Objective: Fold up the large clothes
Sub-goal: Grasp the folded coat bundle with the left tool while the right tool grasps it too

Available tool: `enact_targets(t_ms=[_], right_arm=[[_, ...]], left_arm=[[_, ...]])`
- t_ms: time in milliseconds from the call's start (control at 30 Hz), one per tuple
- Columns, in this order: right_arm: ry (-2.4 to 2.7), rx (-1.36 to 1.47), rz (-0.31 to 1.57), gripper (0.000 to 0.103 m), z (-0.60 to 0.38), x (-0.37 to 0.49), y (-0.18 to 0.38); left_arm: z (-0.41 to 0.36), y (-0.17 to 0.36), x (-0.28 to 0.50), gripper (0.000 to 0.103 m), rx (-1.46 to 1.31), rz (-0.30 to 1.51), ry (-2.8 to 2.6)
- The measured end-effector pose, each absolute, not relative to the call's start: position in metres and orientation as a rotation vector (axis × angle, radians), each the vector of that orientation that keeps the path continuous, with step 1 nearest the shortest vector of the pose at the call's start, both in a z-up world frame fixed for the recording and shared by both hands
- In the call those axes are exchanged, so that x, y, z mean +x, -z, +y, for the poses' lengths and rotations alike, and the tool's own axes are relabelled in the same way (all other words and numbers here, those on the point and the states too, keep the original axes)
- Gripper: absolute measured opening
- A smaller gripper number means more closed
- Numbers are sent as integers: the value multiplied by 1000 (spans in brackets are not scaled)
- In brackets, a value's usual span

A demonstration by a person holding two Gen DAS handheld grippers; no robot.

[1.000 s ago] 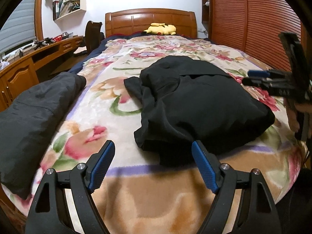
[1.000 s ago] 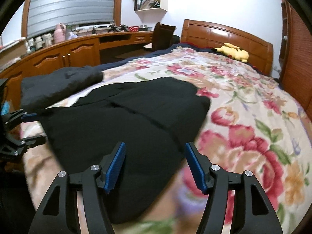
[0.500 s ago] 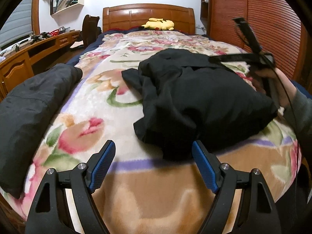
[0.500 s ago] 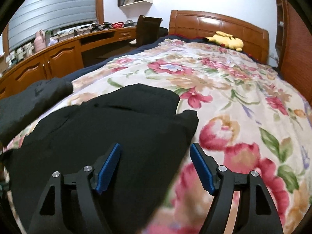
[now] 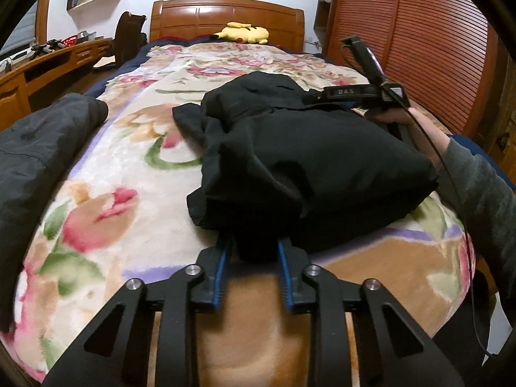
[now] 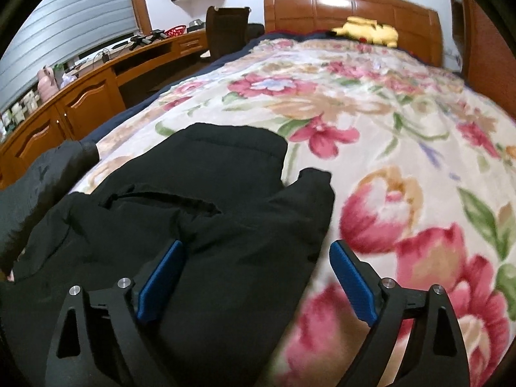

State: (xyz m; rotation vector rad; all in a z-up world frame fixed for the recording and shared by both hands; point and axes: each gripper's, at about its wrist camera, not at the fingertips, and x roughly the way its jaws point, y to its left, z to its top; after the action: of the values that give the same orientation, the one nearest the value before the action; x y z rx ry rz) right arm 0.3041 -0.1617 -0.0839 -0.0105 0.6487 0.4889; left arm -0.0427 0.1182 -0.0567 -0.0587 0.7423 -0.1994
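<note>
Fabric first: a dark fold of the black jacket (image 5: 309, 164) sits between the blue pads (image 5: 221, 277) of the left gripper (image 5: 253, 251), at the garment's near hem. Jaws closing, pads pressed against the fold on both sides; the rest of the jacket heaps up ahead of the jaws on the floral blanket (image 5: 106, 225).

Right gripper (image 6: 256, 258): jaws opening, spread wide, nothing pinched. The jacket's near edge lies under and between the fingers, more beneath the left pad (image 6: 161, 282) than the right one, which hangs over bare blanket. A sleeve end points away ahead of the jaws.

Left wrist view only: the right gripper seen from outside, at the jacket's far right edge, gripped by a hand (image 5: 406, 122) in a grey sleeve (image 5: 483, 190), a cable trailing along the forearm. A second dark garment (image 5: 35, 148) lies far left of the left jaws, apart from the jacket.

Right wrist view only: a wooden desk (image 6: 96, 87) with cabinet doors well left of the jaws. Both views catch the yellow plush toy (image 6: 367, 34) by the headboard (image 6: 348, 6), far ahead.

Pose: both grippers tilt downward toward the bed; the right forearm reaches in from the right side, the wrist roughly level with the top of the jacket.
</note>
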Motion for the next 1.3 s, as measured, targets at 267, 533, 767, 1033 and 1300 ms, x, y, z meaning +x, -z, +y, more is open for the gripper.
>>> enact_targets(t_ms=[267,533,767,1033,1300], right_arm=[[-551,23,693,89,-164,315,91],[-578,39,690,74,-169,312,92],[-574,29,658,41,-170,303,87],[-497,-45,553,26,-162,273,72],[-476,-120,457,22,-149,236,48]], left_arm=[[119,55,-44,20,-72,736,201],[119,53,-38,16,-80,725,194],[119,52,-36,6,-72,706,187],[126,40,-43,3,-72,656,170],[145,14,-54,3,-62,578,141]])
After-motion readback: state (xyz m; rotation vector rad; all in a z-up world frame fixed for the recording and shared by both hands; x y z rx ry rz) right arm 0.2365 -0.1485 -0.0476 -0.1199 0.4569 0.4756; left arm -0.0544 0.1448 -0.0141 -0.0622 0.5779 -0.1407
